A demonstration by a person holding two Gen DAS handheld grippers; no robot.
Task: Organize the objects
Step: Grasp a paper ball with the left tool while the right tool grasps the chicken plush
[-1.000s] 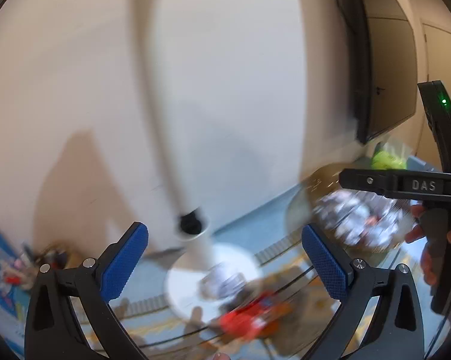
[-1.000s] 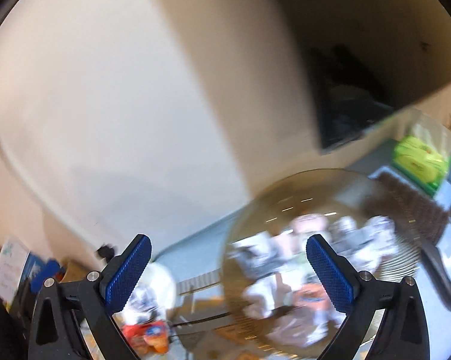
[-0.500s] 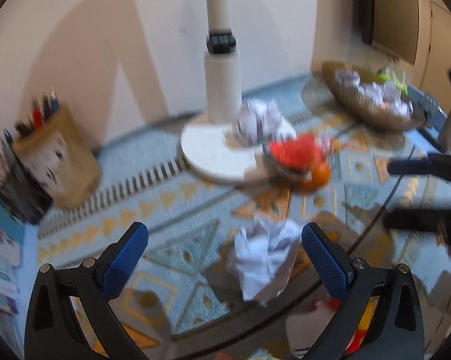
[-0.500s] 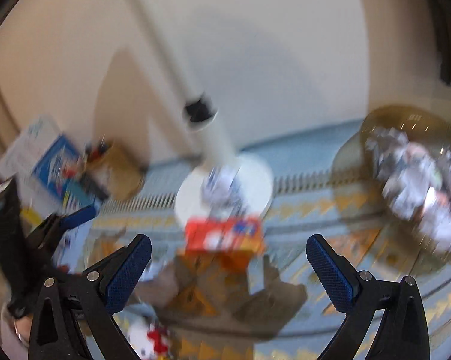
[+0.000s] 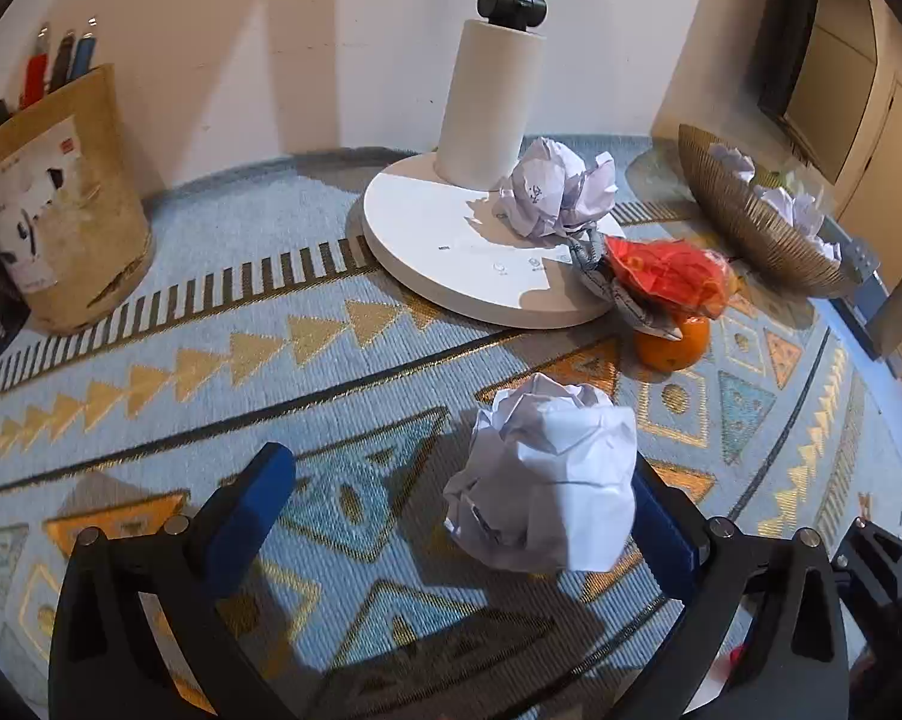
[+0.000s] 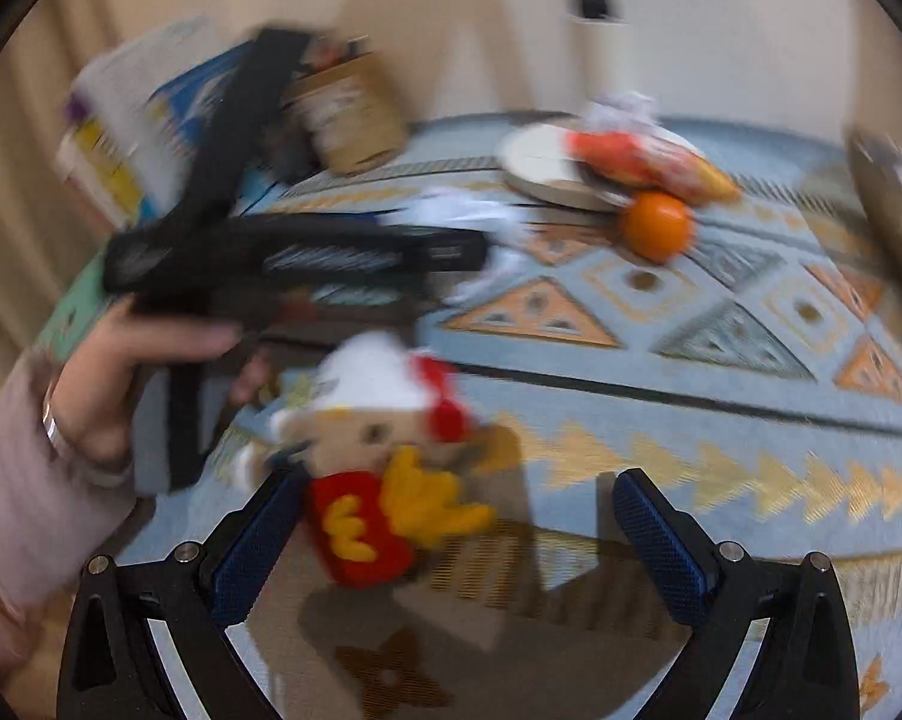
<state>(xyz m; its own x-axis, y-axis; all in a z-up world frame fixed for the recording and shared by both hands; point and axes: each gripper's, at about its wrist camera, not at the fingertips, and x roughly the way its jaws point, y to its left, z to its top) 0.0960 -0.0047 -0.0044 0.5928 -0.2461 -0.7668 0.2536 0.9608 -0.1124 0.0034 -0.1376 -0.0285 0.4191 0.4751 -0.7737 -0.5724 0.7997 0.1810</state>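
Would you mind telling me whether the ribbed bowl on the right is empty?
Not empty: the ribbed bowl holds several crumpled paper balls.

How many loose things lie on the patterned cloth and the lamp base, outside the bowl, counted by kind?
Crumpled white paper balls: 2, one between the left gripper fingers, one on the lamp base
Red wrapper: 1
Orange: 1
Plush toy: 1, by the right gripper
Total: 5
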